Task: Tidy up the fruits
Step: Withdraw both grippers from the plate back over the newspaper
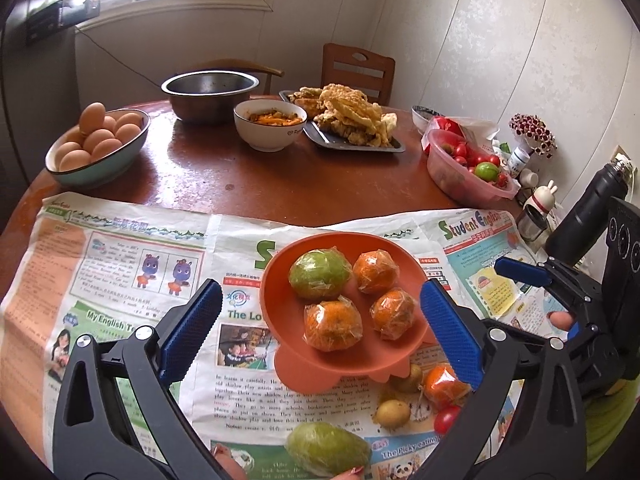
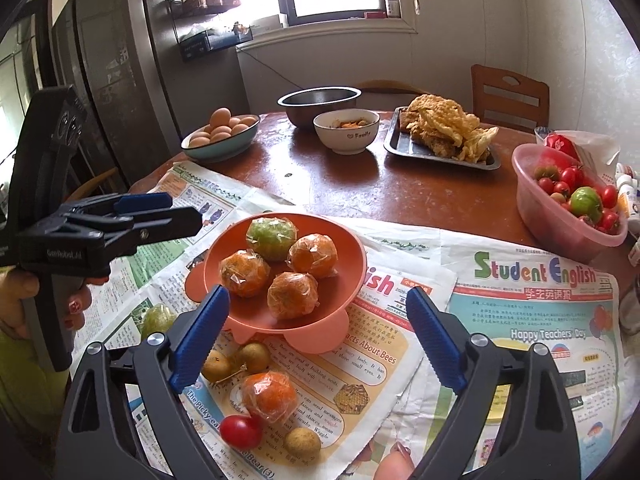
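**Both jaws wide, four wrapped fruits in the orange bowl**

In the left wrist view, your left hand-held gripper [image 1: 320, 320] stands with its blue fingers spread apart and nothing clamped; the orange bowl [image 1: 280, 320] sits between them at the frame's centre, on the newspaper [image 1: 120, 280] that covers the near side of the table [image 1: 280, 176]. Inside the bowl lie a wrapped green fruit [image 1: 320, 274] and three wrapped oranges [image 1: 376, 272]. Below the bowl, toward the lower centre, a loose green fruit [image 1: 328, 450] lies on the paper; to its right sit another wrapped orange [image 1: 442, 386], a small yellow fruit [image 1: 394, 414] and a cherry tomato [image 1: 446, 420]. At the far right, your right hand-held gripper [image 2: 316, 304] is also spread open and empty. A pink bowl of tomatoes [image 1: 468, 172] stands at the upper right.
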`<state>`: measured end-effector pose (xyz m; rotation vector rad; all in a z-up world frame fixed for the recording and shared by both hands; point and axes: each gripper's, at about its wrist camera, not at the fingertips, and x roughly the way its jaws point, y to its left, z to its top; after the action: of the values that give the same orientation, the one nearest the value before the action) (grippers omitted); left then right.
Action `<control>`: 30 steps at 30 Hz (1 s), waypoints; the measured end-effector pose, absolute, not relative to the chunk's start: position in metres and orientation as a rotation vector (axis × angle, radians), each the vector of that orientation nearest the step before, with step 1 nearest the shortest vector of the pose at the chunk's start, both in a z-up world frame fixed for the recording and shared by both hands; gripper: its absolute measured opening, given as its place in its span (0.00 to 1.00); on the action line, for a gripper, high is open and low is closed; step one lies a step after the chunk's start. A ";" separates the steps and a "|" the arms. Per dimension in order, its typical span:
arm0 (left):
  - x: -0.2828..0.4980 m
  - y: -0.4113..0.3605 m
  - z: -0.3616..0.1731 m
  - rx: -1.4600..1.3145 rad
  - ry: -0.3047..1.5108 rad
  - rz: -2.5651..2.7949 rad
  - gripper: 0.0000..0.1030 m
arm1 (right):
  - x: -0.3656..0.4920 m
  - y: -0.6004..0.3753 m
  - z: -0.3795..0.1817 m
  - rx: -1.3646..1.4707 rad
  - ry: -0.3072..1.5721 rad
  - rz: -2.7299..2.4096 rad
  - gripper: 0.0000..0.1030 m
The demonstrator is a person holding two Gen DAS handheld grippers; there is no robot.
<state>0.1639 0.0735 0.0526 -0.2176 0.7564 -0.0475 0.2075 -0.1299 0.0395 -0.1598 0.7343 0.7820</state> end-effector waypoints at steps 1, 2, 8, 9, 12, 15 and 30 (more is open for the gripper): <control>0.160 0.073 0.054 -0.220 0.751 -0.045 0.90 | 0.206 -0.131 0.041 -0.159 0.731 0.780 0.88; 0.156 0.072 0.055 -0.225 0.743 -0.047 0.90 | 0.204 -0.132 0.044 -0.159 0.726 0.779 0.88; 0.132 0.070 0.062 -0.246 0.714 -0.063 0.91 | 0.194 -0.135 0.057 -0.166 0.699 0.769 0.89; 0.129 0.070 0.062 -0.248 0.712 -0.065 0.91 | 0.192 -0.136 0.059 -0.167 0.695 0.768 0.90; 0.118 0.070 0.062 -0.254 0.714 -0.057 0.91 | 0.185 -0.137 0.063 -0.162 0.685 0.771 0.91; 0.110 0.070 0.060 -0.251 0.721 -0.047 0.91 | 0.178 -0.137 0.066 -0.165 0.681 0.777 0.91; 0.077 0.057 0.062 -0.215 0.726 -0.025 0.91 | 0.153 -0.143 0.064 -0.174 0.681 0.808 0.93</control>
<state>0.0768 0.0566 0.0617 -0.2155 0.7265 -0.0246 0.1535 -0.1431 0.0639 -0.1744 0.6805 0.8083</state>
